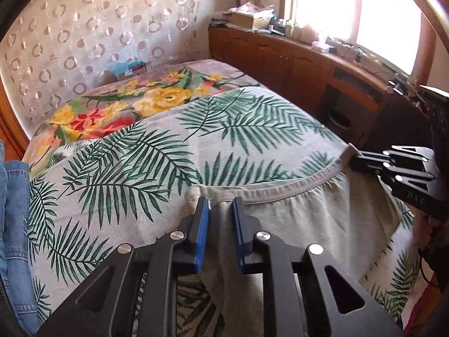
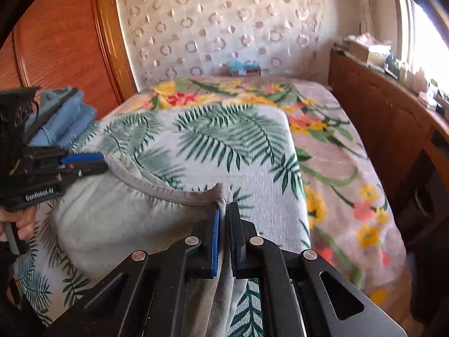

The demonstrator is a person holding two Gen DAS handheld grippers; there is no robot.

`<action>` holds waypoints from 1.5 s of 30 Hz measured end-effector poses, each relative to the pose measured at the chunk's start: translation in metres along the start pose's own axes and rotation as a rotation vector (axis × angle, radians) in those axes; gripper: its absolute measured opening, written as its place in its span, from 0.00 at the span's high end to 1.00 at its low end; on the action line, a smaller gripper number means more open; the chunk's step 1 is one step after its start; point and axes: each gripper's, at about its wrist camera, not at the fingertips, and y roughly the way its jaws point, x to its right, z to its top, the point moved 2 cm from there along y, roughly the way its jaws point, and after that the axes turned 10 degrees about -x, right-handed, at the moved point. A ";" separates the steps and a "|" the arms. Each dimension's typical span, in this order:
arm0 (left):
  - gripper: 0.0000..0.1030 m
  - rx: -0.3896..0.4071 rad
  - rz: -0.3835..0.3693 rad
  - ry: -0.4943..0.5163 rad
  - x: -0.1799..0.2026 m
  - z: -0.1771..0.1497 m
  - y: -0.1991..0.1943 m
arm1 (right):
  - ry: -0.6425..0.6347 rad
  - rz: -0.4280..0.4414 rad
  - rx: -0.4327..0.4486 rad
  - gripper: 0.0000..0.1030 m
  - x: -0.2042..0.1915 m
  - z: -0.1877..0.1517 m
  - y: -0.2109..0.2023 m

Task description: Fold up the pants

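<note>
The left gripper's fingers (image 1: 203,221) are clenched on one end of the waistband (image 1: 280,193) of the pale grey pants (image 1: 308,224), and the right gripper's fingers (image 2: 216,233) are clenched hard on the other end, with a fold of cloth pinched between the blue pads in each wrist view. Seen from across, the right gripper (image 1: 356,161) bites the band's far corner and the left gripper (image 2: 98,165) does the same on its side. The pants lie on the palm-leaf sheet (image 1: 140,154) at the near part of the bed, the waistband sagging in a shallow curve between the two grips and the body of the garment bunched below it toward the person.

The step in hand looks like a lift and spread by the waist. To do it well, both hands should draw apart until the band runs taut and straight, then rise together so that the legs hang free and even before laying them flat.

There is open sheet ahead, up to the floral blanket (image 1: 112,106). A folded stack of denim (image 2: 64,118) sits just beside the left gripper, and the wooden cabinet (image 1: 280,56) runs along the bed's right edge, so the swing is best kept toward the middle.
</note>
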 end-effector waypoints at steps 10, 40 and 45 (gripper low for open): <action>0.73 0.000 0.025 -0.013 -0.003 -0.004 -0.013 | -0.003 -0.002 -0.023 0.78 -0.002 0.006 -0.014; 0.14 -0.059 -0.032 -0.043 -0.011 -0.022 0.026 | 0.059 -0.018 -0.094 0.49 0.003 -0.004 -0.005; 0.14 -0.058 -0.034 -0.044 -0.012 -0.022 0.026 | 0.062 -0.017 -0.087 0.48 0.004 -0.004 -0.004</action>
